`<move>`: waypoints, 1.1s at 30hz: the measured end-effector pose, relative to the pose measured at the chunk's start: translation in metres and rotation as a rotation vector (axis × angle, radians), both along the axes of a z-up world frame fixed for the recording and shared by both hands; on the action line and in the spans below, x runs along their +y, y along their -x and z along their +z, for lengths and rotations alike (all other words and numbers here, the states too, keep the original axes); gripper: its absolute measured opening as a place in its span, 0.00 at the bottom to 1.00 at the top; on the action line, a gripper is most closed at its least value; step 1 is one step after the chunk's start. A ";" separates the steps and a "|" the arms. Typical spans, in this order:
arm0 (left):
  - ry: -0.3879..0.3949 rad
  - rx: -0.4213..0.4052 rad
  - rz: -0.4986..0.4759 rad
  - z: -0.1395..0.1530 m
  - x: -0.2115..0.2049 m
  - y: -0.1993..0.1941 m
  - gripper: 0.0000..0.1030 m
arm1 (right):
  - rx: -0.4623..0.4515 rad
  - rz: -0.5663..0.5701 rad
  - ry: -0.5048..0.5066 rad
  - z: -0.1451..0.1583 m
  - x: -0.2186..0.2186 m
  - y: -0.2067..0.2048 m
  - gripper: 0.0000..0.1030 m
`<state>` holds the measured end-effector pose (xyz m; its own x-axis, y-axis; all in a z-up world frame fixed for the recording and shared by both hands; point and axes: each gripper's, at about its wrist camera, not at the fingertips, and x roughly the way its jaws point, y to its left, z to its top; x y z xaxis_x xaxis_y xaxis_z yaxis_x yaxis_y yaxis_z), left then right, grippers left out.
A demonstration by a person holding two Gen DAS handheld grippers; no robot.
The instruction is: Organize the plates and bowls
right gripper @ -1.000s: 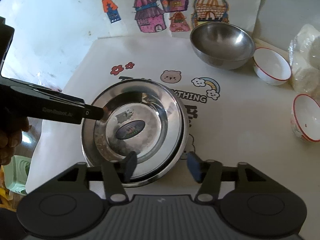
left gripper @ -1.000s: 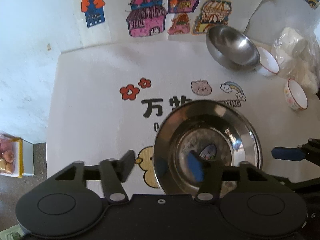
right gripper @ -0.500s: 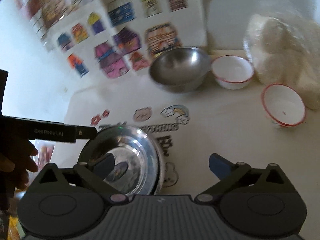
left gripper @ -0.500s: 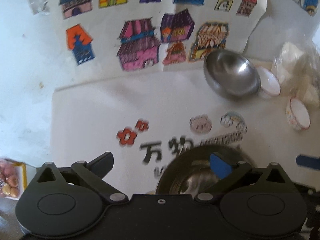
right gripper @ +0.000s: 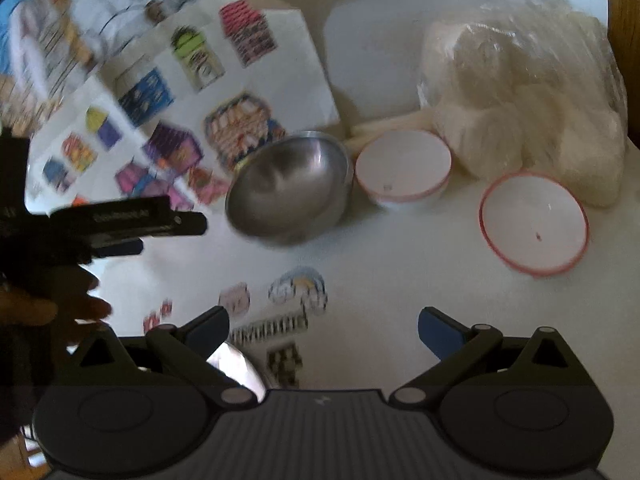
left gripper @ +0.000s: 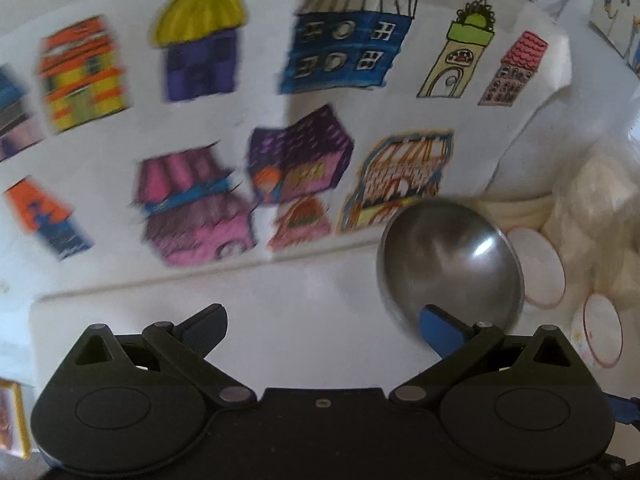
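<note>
A steel bowl (left gripper: 450, 260) (right gripper: 288, 188) stands at the back of the white table, tilted. Right of it are two white bowls with red rims, one (right gripper: 402, 166) (left gripper: 538, 266) touching the steel bowl, the other (right gripper: 534, 222) (left gripper: 602, 330) nearer and further right. My left gripper (left gripper: 324, 326) is open and empty, its right fingertip in front of the steel bowl's near rim. My right gripper (right gripper: 324, 326) is open and empty over the printed cloth. The left gripper (right gripper: 132, 220) also shows in the right wrist view, just left of the steel bowl. A sliver of the stacked steel plates (right gripper: 236, 368) shows behind my right gripper's left finger.
Sheets with coloured house drawings (left gripper: 280, 160) (right gripper: 188, 120) hang on the wall behind the table. A clear plastic bag of pale lumps (right gripper: 524, 108) (left gripper: 600, 216) fills the back right corner. A person's hand (right gripper: 48, 308) holds the left gripper.
Both grippers opened wide, let go of the steel plates and moved toward the back of the table. The plates dropped out of the left view; the steel and white bowls are closer.
</note>
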<state>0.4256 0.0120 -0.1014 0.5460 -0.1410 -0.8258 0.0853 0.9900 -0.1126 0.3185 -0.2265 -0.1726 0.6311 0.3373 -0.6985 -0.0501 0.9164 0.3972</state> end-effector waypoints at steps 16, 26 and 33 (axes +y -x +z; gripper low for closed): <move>-0.011 0.061 -0.072 -0.032 -0.034 -0.053 0.99 | 0.074 -0.135 -0.092 -0.027 -0.003 -0.073 0.90; 0.012 0.068 -0.086 -0.035 -0.048 -0.060 0.77 | 0.099 -0.149 -0.115 -0.031 0.004 -0.081 0.64; 0.130 0.091 -0.068 -0.037 -0.043 -0.057 0.41 | 0.102 -0.139 -0.163 -0.031 0.005 -0.083 0.37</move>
